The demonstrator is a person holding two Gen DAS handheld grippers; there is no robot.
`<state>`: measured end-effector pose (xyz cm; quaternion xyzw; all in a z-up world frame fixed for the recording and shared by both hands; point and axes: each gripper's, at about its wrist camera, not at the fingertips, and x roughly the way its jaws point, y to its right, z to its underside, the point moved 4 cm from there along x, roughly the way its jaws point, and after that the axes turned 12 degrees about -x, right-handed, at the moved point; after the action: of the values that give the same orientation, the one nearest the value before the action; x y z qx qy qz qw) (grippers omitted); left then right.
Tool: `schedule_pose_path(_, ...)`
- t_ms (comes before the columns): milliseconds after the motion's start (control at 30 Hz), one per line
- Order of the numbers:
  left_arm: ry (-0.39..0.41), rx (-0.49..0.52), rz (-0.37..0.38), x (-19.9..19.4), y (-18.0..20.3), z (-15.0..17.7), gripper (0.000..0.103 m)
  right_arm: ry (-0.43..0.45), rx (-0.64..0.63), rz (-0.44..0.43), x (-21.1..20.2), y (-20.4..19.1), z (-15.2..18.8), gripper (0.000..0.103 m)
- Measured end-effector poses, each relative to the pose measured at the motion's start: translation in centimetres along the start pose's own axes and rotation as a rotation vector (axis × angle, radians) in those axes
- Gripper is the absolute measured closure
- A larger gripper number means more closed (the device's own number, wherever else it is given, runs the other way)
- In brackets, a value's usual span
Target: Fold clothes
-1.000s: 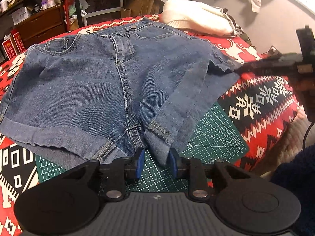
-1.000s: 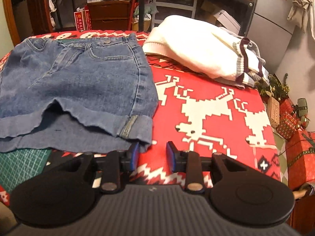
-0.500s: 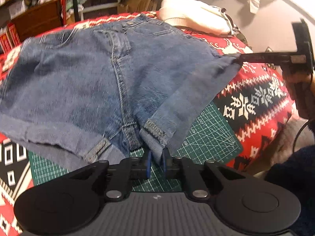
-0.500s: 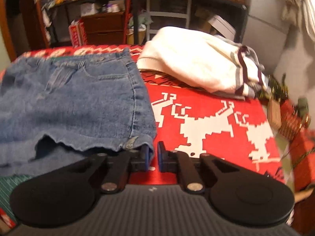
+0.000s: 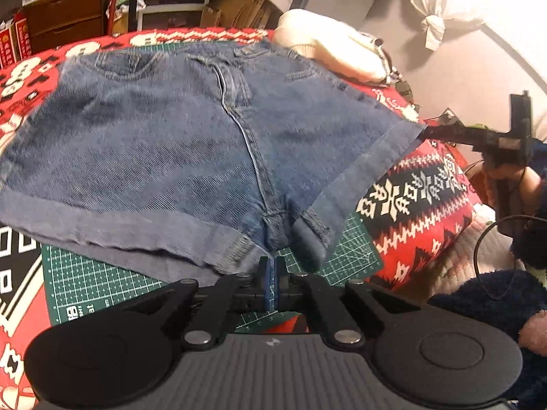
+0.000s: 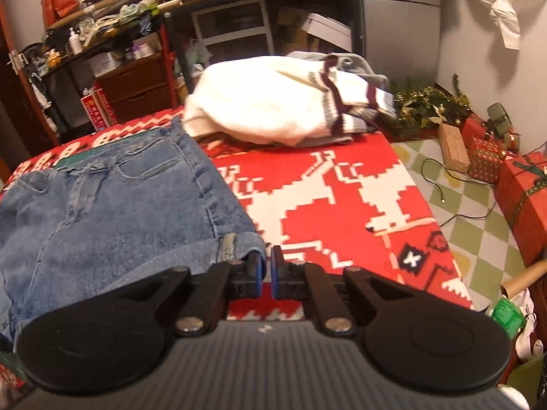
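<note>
Left wrist view: your left gripper [image 5: 272,278] is pressed together right at the crotch hem of the denim shorts [image 5: 191,143], though I can't tell whether any cloth is caught. Your right gripper [image 6: 266,275] pinches the cuff corner. Shorts lie spread on the counter [image 6: 342,212], over a green cutting mat [image 5: 102,290].

A table draped in a red reindeer-patterned blanket [image 6: 328,205] is carrying denim shorts [image 5: 191,150], lying across a green cutting mat [image 5: 102,290], beside a heaped white sweater [image 6: 270,102].
</note>
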<state>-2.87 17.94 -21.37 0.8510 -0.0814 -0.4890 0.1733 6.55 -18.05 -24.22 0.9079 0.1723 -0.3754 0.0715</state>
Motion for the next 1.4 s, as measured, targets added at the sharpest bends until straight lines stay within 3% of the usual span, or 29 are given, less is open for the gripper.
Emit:
schedule_pose_path(133,0.025,-0.017,0.007,-0.9,-0.6,-0.3,0.095,-0.038,-0.028,0.009,0.6,0.2,0.5,0.097)
schedule_pose_path(233,0.045,-0.036,0.016,-1.7,-1.3,-0.6,0.092,-0.058,-0.041,0.014,0.2,0.2,0.6,0.090)
schedule_pose_path(467,0.089,-0.033,-0.016,-3.4,-3.3,-1.9,0.083,-0.017,-0.094,0.040,-4.8,-0.4,-0.5,0.088)
schedule_pose_path(533,0.098,-0.032,-0.034,-3.8,-4.2,-2.3,0.083,0.002,-0.124,0.012,-6.0,-1.7,-1.2,0.087)
schedule_pose_path(767,0.110,0.000,-0.140,-5.1,-8.7,-2.8,0.076,0.012,-0.274,-0.215,-6.9,-11.8,-2.8,0.082)
schedule_pose_path(1067,0.125,-0.059,-0.176,-6.6,-13.2,-2.0,0.069,-0.063,-0.545,-0.472,-4.9,-27.0,-1.1,0.082)
schedule_pose_path(1233,0.138,-0.079,-0.173,-7.1,-13.7,-1.3,0.068,-0.090,-0.673,-0.531,-3.9,-33.2,0.4,0.082)
schedule_pose_path(1400,0.139,-0.066,-0.158,-6.9,-13.4,-0.8,0.066,-0.089,-0.810,-0.479,-2.6,-36.2,1.5,0.082)
